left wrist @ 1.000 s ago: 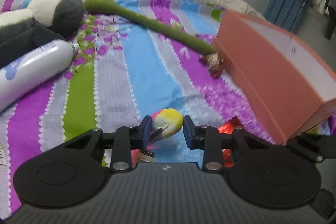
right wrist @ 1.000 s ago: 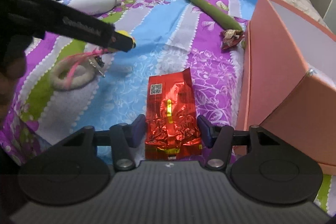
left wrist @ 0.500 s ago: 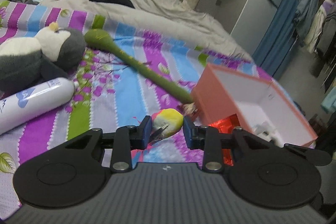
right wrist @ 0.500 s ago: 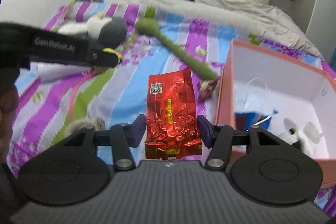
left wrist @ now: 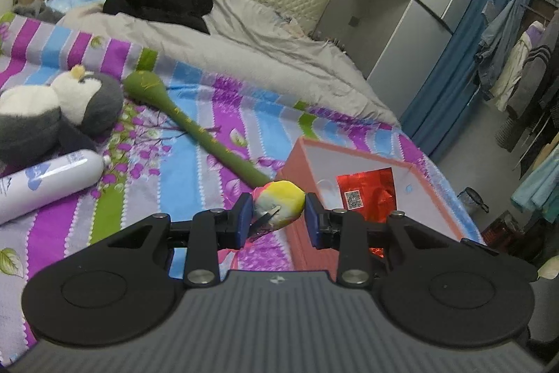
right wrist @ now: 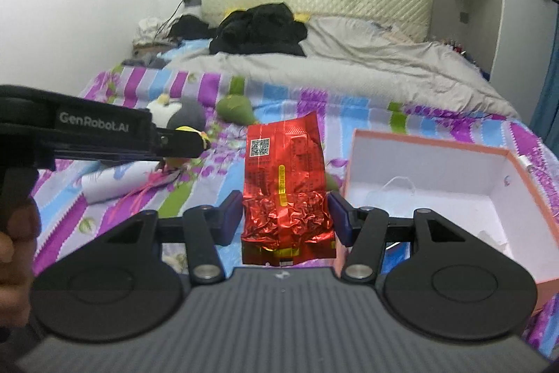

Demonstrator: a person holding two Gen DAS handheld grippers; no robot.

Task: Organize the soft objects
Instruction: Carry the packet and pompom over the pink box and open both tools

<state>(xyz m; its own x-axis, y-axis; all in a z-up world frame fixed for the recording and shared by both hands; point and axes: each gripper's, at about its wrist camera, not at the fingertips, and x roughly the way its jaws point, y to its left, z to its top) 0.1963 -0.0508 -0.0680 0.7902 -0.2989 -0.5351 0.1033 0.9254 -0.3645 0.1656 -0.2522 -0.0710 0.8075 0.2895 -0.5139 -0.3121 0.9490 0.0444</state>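
While both grippers are loaded, nothing they carry has reached the box yet. The left gripper [left wrist: 277, 221] pinches a small yellow-and-pink soft toy [left wrist: 279, 202] between its pads, with a metal clip and pink cord hanging under it. The right gripper [right wrist: 285, 222] clamps a crinkled red foil packet [right wrist: 284, 187] by its lower half, so that the packet stands upright above the jaws. Both loads are held up in the air above the striped bedspread [left wrist: 195, 170], near the open pink box [right wrist: 429, 177], which sits on the bed just to the right of the packet in the right wrist view.

Inside the box a white loop, a bit of blue and some small pale items show low down, so I judge some sorting is already done. What is left, as I judge it: drop these two in, then fetch the penguin plush [left wrist: 59, 110] and the long green plush stick [left wrist: 195, 128], both lying well apart from the box. A white bottle [left wrist: 45, 184] lies beside the penguin; it looks hard and probably stays out.

The near wall of the box stands between the jaws and the inside, so both loads need to clear the rim. The two grippers are close together and could crowd each other over the opening. Grey bedding and dark clothes lie far off by the headboard.
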